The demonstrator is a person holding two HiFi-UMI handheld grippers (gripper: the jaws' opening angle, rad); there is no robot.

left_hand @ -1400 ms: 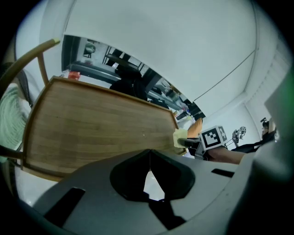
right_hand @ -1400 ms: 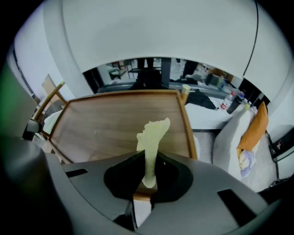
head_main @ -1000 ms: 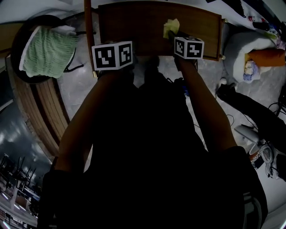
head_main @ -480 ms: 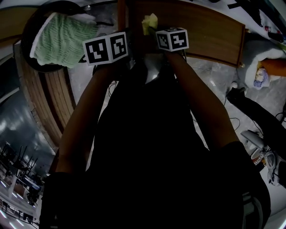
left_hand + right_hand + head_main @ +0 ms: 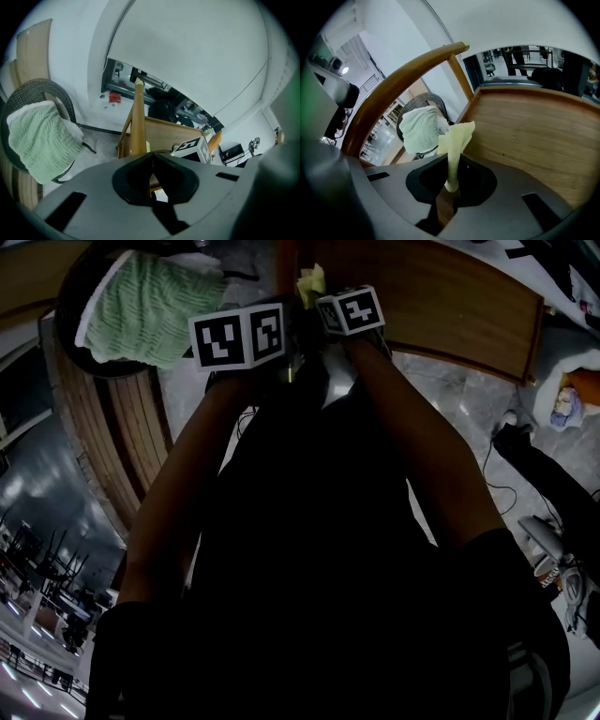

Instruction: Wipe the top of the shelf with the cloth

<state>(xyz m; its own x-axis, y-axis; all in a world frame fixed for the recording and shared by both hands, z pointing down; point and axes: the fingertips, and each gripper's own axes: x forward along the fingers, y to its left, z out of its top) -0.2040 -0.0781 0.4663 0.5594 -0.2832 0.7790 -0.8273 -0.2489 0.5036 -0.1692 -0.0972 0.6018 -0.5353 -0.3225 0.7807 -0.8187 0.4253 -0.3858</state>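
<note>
Right gripper (image 5: 451, 180) clamped on yellow cloth (image 5: 457, 138), tuft sticking up | cloth over left end of shelf top (image 5: 534, 136), near corner post (image 5: 461, 77) | bare board stretches off rightward | left gripper (image 5: 151, 180) jaws together, empty, beside that post

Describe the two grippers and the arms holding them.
The left gripper and right gripper each have a grey body with a black recess around the fingers and slots either side. The left cube and right cube are white with black square markers. The person wears a dark top; its sleeves look short.
</note>
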